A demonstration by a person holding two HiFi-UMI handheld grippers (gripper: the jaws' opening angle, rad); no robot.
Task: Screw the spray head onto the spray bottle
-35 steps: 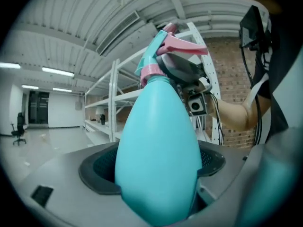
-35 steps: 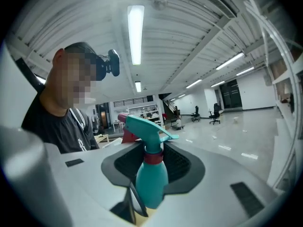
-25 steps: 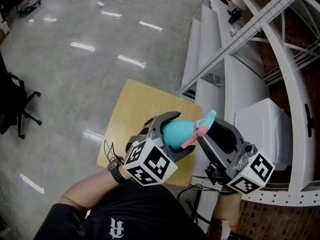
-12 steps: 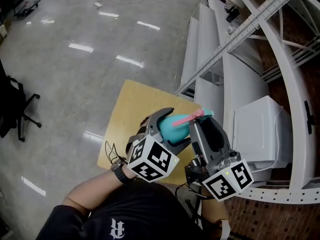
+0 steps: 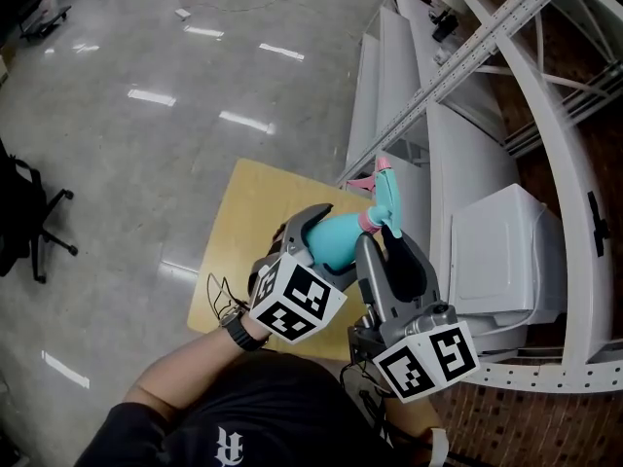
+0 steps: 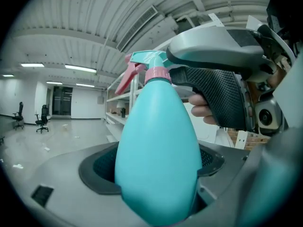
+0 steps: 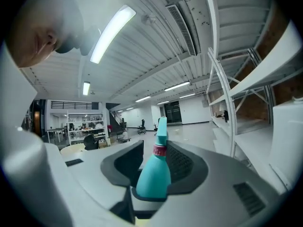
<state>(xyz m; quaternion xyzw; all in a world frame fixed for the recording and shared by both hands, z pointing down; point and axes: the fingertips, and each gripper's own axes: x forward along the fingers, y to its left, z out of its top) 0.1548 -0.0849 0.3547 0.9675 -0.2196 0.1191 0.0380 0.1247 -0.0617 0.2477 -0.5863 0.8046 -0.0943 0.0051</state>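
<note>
Spray bottle (image 5: 341, 236) — teal, egg-shaped body, pink collar (image 5: 371, 223), teal spray head (image 5: 386, 200) seated on neck, pink trigger (image 5: 365, 180). Held in air at centre of head view, over right edge of tan table (image 5: 243, 222). Long axis runs lower left to upper right — head end toward top, trigger sticking out left. Left gripper (image 6: 156, 163) jaws clenched on fat body. Right gripper (image 7: 155, 167) jaws grasping narrow shoulder just under collar.

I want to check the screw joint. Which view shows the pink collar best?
The left gripper view: the pink collar is large and sharp on top of the spray bottle. The right gripper view shows it small between the jaws; the head view shows it tiny.
</note>
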